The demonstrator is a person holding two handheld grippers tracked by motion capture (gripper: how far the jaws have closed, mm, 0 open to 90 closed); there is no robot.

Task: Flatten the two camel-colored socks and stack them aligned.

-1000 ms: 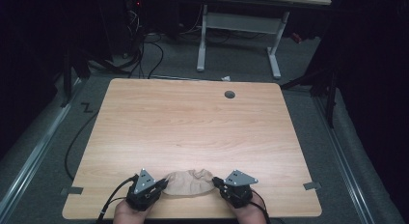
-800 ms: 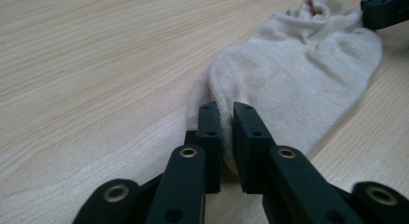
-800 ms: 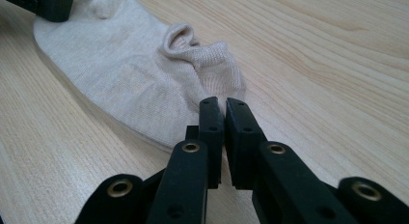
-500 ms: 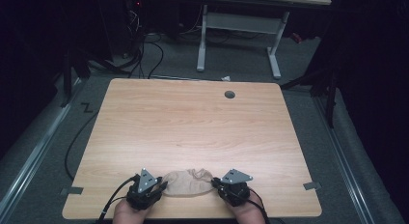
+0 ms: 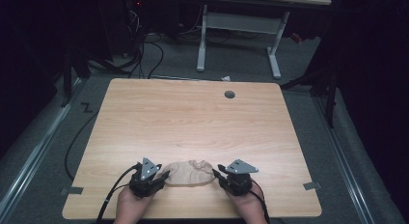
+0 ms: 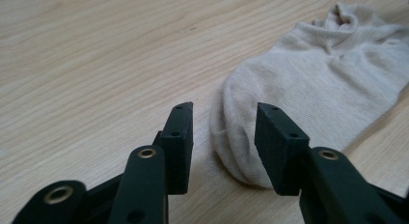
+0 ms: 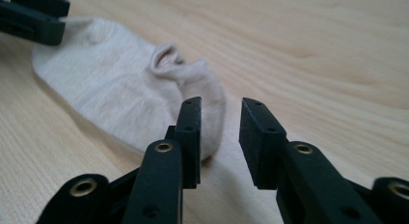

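So we've got a beige ankle sock (image 5: 189, 173) lying flat near the desk's (image 5: 193, 118) front edge, about midway along it, with one gripper at each end. Compared with a second ago, the left gripper (image 5: 163, 176) has crept in a touch closer to the toe end, and the right gripper (image 5: 217, 173) has shifted slightly toward the heel end, while the sock itself hasn't budged. Both are released: in the left gripper view the jaws stand apart with the rounded toe (image 6: 236, 137) just poking in between them, not pinched yet; in the right gripper view the jaws are open too, with the heel end (image 7: 210, 113) sitting just off the inner jaw instead of between them. Our read is we're lining up a two-ended grab, and the right side needs a small nudge over before closing. The crumpled cuff opening (image 7: 166, 57) bunches up on the far side. Nothing else is on the desk apart from a cable grommet hole (image 5: 229, 94) near the far edge, well apart, so nothing blocks us.
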